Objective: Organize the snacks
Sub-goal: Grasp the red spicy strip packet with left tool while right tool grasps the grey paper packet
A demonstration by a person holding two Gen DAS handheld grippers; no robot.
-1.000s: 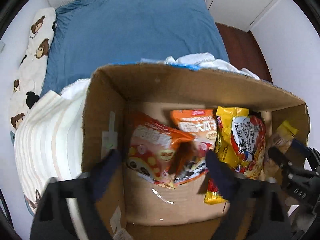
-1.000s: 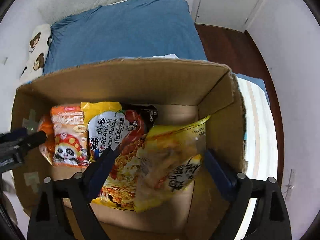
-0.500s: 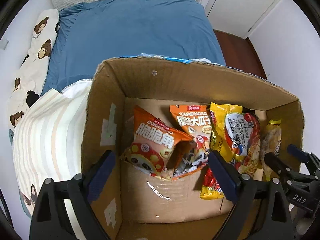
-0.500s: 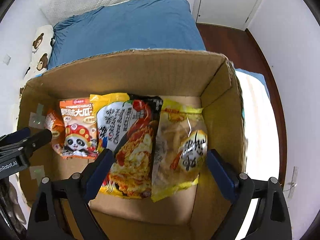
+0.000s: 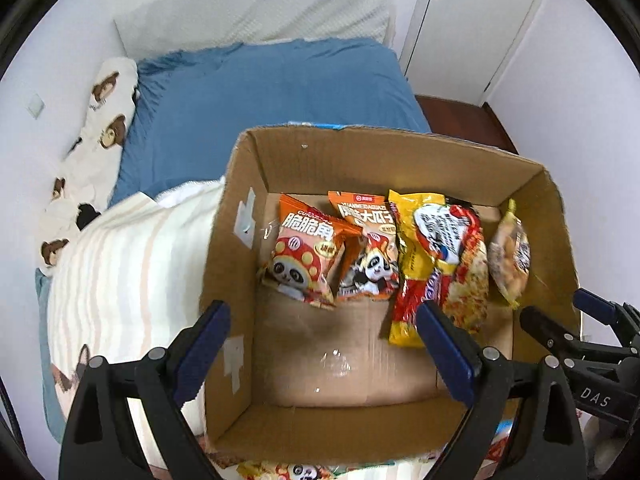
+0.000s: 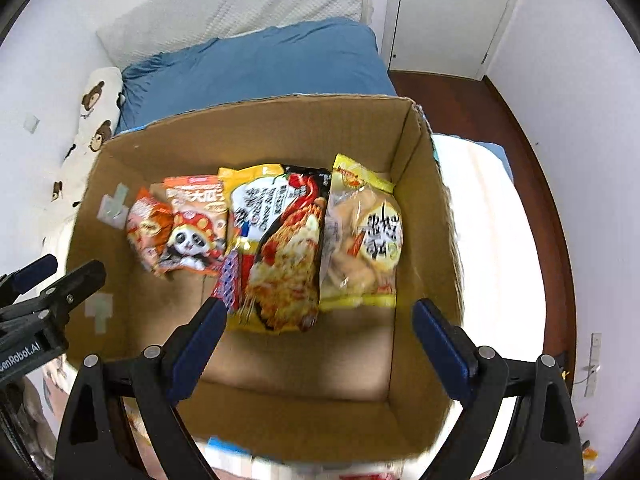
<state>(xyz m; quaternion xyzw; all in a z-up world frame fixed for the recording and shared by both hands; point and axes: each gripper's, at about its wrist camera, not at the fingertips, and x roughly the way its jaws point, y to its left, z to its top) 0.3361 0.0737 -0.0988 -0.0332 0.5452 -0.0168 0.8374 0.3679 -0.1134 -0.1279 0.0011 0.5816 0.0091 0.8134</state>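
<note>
A cardboard box stands on the bed with several snack packs lined up against its far wall. From the left lie an orange panda pack, a second orange panda pack, a yellow and red noodle pack and a clear yellow cracker bag. My left gripper hovers open above the box's near left part, holding nothing. My right gripper hovers open above the near right part, also holding nothing. Each gripper shows at the edge of the other's view.
The box rests on a striped cream blanket over a blue bed sheet. A bear-print pillow lies by the left wall. More snack packs peek out under the box's near edge. Dark wood floor and a white door lie to the right.
Both grippers have pulled up and back out of the box. The leftmost panda pack and the cracker bag, upright before, now lie flat in the row.
</note>
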